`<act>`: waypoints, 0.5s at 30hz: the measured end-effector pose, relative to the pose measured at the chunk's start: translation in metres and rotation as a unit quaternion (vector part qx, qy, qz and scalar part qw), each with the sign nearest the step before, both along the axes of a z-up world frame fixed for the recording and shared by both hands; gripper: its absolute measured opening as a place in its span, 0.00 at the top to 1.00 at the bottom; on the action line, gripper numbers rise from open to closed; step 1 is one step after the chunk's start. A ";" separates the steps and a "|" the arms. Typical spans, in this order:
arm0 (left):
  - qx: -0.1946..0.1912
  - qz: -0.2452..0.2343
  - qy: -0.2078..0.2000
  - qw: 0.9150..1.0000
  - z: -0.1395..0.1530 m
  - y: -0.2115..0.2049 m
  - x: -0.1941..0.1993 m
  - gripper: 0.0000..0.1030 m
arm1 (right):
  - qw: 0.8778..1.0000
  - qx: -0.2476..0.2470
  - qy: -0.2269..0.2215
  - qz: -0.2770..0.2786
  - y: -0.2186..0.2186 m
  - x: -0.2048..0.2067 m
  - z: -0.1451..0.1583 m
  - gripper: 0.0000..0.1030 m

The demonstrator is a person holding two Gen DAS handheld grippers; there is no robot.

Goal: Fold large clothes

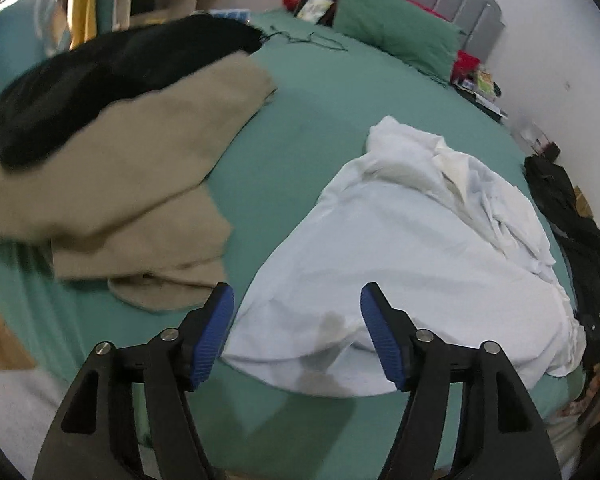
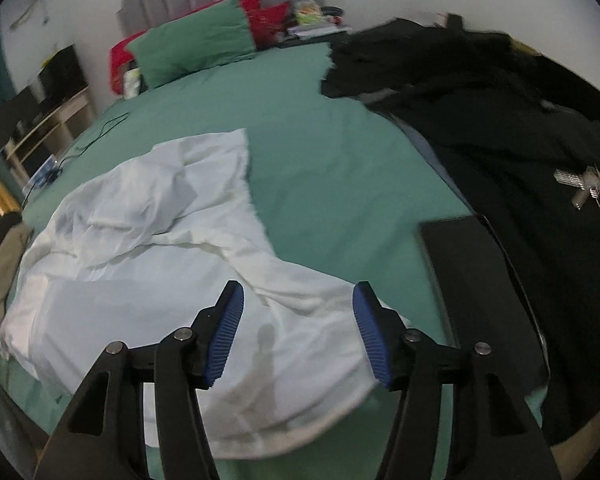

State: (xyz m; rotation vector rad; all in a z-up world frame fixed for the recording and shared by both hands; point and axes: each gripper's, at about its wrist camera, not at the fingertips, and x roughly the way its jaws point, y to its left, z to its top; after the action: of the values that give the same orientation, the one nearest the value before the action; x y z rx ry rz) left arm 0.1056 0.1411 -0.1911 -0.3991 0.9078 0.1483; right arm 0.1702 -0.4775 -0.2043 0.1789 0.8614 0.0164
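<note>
A large white garment lies crumpled on the green bed sheet; it also shows in the right wrist view. My left gripper is open and empty, hovering over the garment's near edge. My right gripper is open and empty, hovering over the garment's near right corner. Shadows of the fingers fall on the white cloth. Neither gripper touches the cloth.
A beige garment with a black garment on top lies at the left of the bed. Black clothes and a dark flat board lie at the right. Green pillow and red cushions at the headboard. A cable runs along the bed's left side.
</note>
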 end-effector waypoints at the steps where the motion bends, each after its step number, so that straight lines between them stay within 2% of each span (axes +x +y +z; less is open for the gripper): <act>1: -0.008 0.002 0.003 1.000 -0.003 0.001 0.001 0.28 | 1.000 0.005 0.004 -0.006 -0.004 -0.002 -0.002 0.43; 4: -0.036 -0.001 0.037 0.999 -0.019 0.002 0.006 0.26 | 1.000 0.017 0.021 -0.016 -0.010 -0.003 -0.010 0.43; 7: 0.005 -0.008 0.048 0.999 -0.025 -0.014 0.007 0.26 | 0.999 0.013 0.030 -0.017 -0.011 -0.007 -0.015 0.43; 10: 0.037 -0.015 0.056 0.998 -0.029 -0.028 0.009 0.20 | 0.999 0.014 0.042 -0.023 -0.013 -0.013 -0.023 0.43; 15: 0.051 -0.010 0.061 0.997 -0.032 -0.033 0.009 0.19 | 0.998 0.012 0.053 -0.015 -0.013 -0.019 -0.031 0.43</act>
State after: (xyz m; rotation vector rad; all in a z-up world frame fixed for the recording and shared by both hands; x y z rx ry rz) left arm 0.1143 0.1081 -0.2227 -0.2881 1.0198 0.2016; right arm 0.1516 -0.4900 -0.2356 0.2167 0.9649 -0.0115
